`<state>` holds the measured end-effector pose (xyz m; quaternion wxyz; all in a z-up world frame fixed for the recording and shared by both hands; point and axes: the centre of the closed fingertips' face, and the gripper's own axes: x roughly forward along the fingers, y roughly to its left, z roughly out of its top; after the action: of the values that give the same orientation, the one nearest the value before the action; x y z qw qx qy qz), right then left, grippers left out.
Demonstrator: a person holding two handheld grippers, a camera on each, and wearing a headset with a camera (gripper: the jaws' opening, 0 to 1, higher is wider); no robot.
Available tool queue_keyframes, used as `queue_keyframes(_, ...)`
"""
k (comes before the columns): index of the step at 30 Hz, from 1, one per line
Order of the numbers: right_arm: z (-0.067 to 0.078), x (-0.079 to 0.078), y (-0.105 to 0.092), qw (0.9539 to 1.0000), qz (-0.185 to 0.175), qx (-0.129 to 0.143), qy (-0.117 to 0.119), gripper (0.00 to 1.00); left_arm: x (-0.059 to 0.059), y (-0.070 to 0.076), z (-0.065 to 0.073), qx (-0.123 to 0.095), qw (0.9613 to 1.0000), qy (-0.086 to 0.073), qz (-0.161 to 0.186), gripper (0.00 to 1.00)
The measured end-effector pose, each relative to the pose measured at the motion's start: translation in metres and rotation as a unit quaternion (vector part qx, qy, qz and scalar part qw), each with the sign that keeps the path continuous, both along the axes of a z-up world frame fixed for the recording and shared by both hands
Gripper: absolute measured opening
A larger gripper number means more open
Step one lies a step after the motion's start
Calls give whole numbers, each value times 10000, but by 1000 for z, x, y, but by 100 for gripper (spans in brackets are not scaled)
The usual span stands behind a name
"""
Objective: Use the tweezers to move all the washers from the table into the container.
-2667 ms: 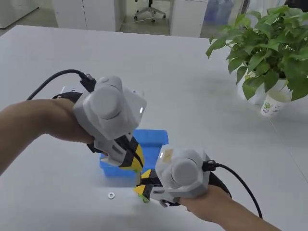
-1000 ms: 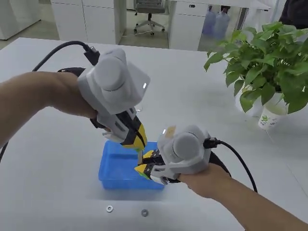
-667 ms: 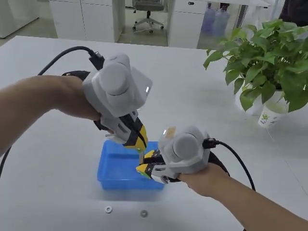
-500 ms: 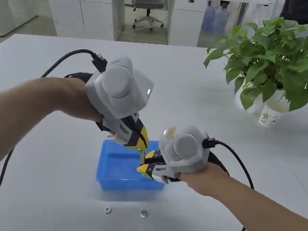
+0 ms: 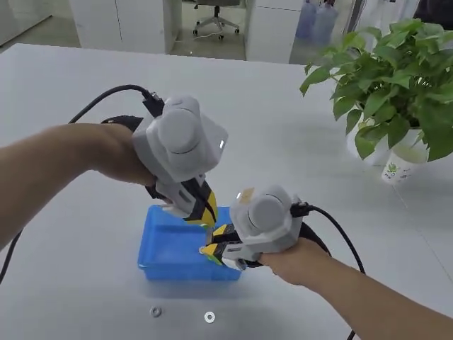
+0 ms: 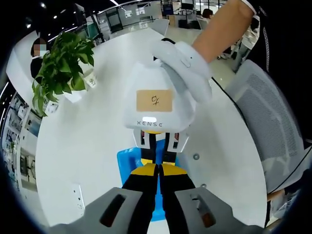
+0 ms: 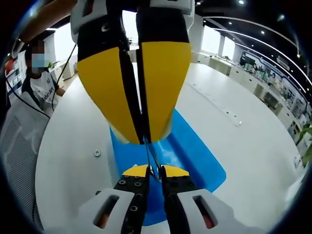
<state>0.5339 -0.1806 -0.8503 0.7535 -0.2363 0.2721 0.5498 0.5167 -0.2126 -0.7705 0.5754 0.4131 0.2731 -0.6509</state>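
1. The left gripper (image 5: 207, 214) has its yellow-tipped jaws clenched on a pair of thin metal tweezers (image 7: 149, 155), which run out from between them toward the right gripper's jaws.
2. The right gripper (image 7: 155, 171) faces the left one tip to tip. Its jaws are pressed in on the lower end of the tweezers from both sides.
3. A shallow blue plastic container (image 5: 177, 271) sits directly beneath both sets of jaws, with the tweezers' tips over its inside.
4. Whether the tips carry anything cannot be made out.
5. A small round metal washer (image 5: 209, 317) and a second washer (image 5: 156, 312) lie on the white worktop (image 5: 283, 127). Both are outside the container, just past its near wall, on the person's side of the jaws and apart from each other.
6. A leafy green potted plant (image 5: 386, 92) stands well away from the jaws, on the right gripper's side.
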Motion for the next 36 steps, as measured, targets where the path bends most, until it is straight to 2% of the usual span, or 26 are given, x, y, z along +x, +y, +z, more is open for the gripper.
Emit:
queue_keyframes(5, -3, 2, -1, 10000, -15, -43, 24, 12, 3, 1, -3, 8, 10000, -7, 13, 5)
queue_keyframes(11, -4, 3, -3, 10000, -29, -70, 45, 12, 1, 2, -4, 38, 10000, 19, 14, 5)
queue_keyframes(17, -3, 2, -3, 10000, -8, -95, 11, 12, 1, 2, -2, 69, 10000, -27, 10, 5)
queue_keyframes(22, 0, 1, -3, 10000, -4, -73, -9, 12, -2, 2, 1, 53, 10000, 11, 0, 5)
queue_keyframes(36, 23, -8, 2, 9998, 32, 14, -221, 12, -11, 8, 24, -33, 10000, -59, -5, 5)
